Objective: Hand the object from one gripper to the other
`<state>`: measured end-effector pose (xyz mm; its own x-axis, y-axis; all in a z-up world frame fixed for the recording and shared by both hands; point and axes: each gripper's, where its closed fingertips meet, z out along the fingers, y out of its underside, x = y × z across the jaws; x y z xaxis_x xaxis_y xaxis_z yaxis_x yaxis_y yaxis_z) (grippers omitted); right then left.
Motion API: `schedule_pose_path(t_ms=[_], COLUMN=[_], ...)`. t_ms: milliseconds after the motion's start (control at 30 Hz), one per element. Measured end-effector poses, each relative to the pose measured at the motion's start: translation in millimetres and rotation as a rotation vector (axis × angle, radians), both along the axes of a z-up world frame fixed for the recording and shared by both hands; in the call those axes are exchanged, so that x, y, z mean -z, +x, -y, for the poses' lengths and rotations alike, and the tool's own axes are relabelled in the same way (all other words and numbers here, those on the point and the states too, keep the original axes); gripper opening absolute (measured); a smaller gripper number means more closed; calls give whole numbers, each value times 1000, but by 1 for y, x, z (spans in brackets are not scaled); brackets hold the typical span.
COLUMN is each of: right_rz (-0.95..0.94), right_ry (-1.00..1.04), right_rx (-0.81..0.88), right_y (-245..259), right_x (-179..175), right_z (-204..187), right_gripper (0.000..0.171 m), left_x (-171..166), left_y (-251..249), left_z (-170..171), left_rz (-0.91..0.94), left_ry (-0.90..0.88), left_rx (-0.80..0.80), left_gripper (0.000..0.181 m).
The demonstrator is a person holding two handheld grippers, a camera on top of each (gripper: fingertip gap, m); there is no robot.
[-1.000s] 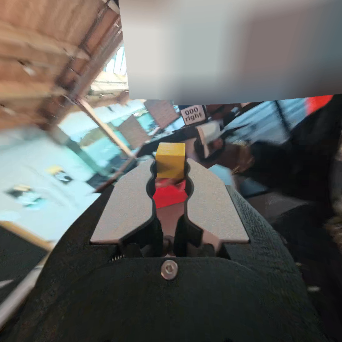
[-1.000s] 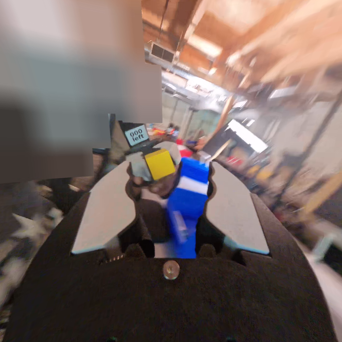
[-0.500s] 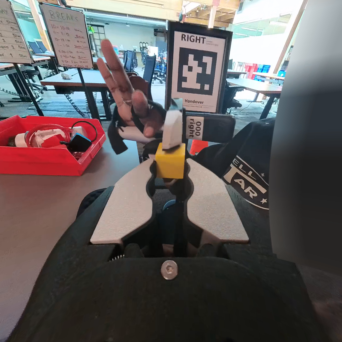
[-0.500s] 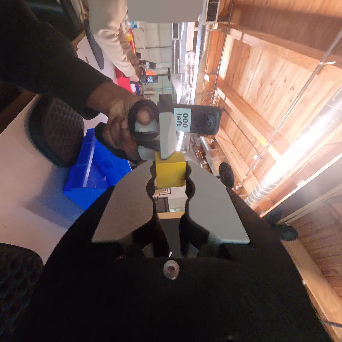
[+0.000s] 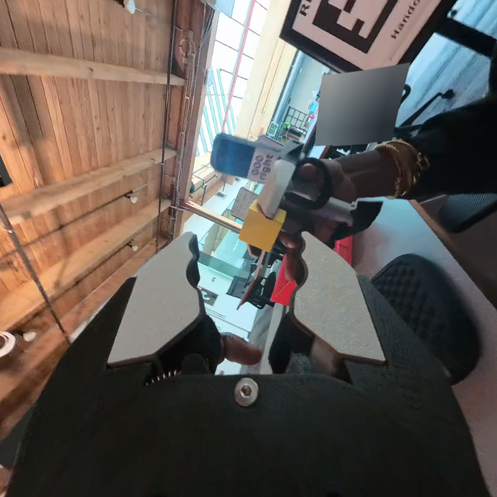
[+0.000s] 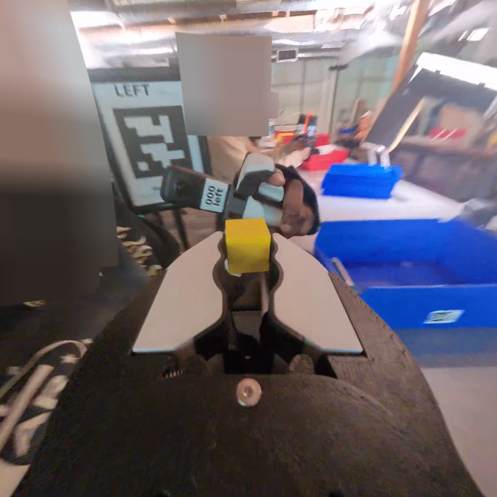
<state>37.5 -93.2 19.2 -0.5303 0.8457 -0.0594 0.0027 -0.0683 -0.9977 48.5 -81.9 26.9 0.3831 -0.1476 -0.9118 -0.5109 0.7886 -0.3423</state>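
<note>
Right gripper [image 6: 247, 236] pinches the yellow cube [image 6: 247, 248] between the tips of its two grey fingers [image 6: 188, 301], the cube sitting squarely in the notched ends with its top and near face showing. Left gripper [image 5: 248, 239] has its fingers [image 5: 161, 301] spread wide apart with nothing between them; in its own view the cube [image 5: 261, 228] hangs just beyond its fingertips, clear of both, clamped from above by the other gripper's grey finger [image 5: 277, 188]. A person's hand [image 5: 322, 183] wraps that far gripper's handle, a bracelet [image 5: 403, 166] on the wrist and a dark sleeve [image 5: 457, 150] behind it. In the right wrist view the left gripper appears farther off behind the cube, held by a hand in a black strap [image 6: 298, 204], and it is apart from the cube. To the right of the cube stands a large blue bin [image 6: 430, 269] on a pale table [image 6: 457, 403], with a second blue bin [image 6: 360, 180] beyond it and a red bin [image 6: 325, 158] farther back. A framed marker board [image 6: 150, 139] with a black-and-white pattern stands behind the left gripper. The left wrist view is rolled sideways: wooden planks and beams [image 5: 80, 134] fill its left half, a similar marker board [image 5: 349, 24] sits at the top edge, and a red bin [image 5: 285, 287] shows between the spread fingers. The right wrist view is somewhat blurred.
</note>
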Motion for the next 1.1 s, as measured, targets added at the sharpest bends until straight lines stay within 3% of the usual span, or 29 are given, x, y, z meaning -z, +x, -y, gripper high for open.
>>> schedule_pose_path(t_ms=[167,267,367,467,567,700,767,933,1033,1100], right_rz=[94,128,113,-93,-454,-696,-723,-671,-620,-598], right_ry=[-76,-73,-39,94,514,1150,1345,1493,1505,1474], right_rx=[-53,-56,-39,60,259,457,490,462,446,449], right_y=[-4,-6,-7,-5,4,11,9,-3,-8,-8], right_x=[9,15,15,0,-17,-13,-6,12,20,18], right_z=[3,4,3,-4,-13,-11,-7,1,-1,-2], right_gripper=[29,29,31,64,86,73,67,48,29,29], left_x=[14,21,21,8,4,16,26,40,41,39], left_y=[7,11,8,0,-2,6,12,23,25,24], left_z=[-12,-14,-16,-18,-16,-6,0,5,6,6], left_rz=[-122,-162,-121,76,250,337,316,259,252,248], left_ry=[43,40,-51,-256,-564,-1012,-1158,-1282,-1280,-1236], left_rx=[-105,-125,-114,-33,119,314,381,434,436,437], left_gripper=[55,34,28,27,28,28,28,28,29,29])
